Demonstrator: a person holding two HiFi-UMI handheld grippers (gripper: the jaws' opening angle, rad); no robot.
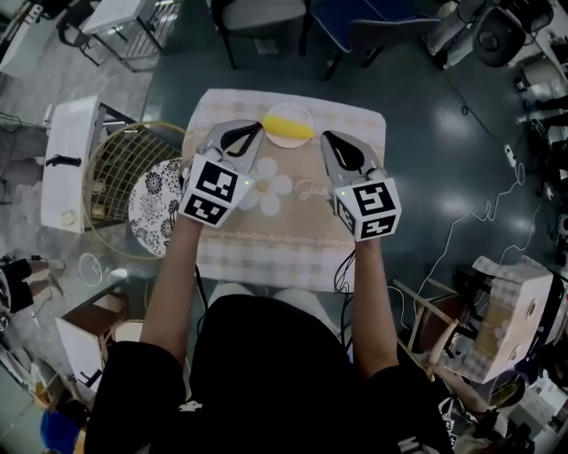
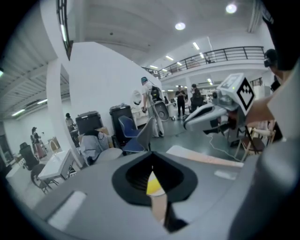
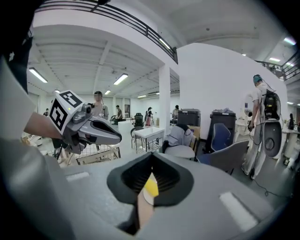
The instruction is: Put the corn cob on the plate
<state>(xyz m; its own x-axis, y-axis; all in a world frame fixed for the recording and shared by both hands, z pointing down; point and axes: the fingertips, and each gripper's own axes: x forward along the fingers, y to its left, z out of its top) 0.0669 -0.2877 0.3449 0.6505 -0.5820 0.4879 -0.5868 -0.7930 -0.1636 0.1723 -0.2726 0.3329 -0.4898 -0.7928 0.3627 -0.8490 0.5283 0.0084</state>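
Observation:
A yellow corn cob lies on a small clear plate at the far edge of the checked tablecloth. My left gripper and right gripper hang above the cloth, on either side of the plate, both shut and empty. In the left gripper view the jaws meet, and a sliver of the corn cob shows below them; the right gripper passes at the right. In the right gripper view the jaws are also together over the corn cob, with the left gripper at the left.
A wire basket stand and a patterned round cushion sit left of the table, beside a white shelf. Chairs stand beyond the far edge. Cables and a cardboard box lie to the right.

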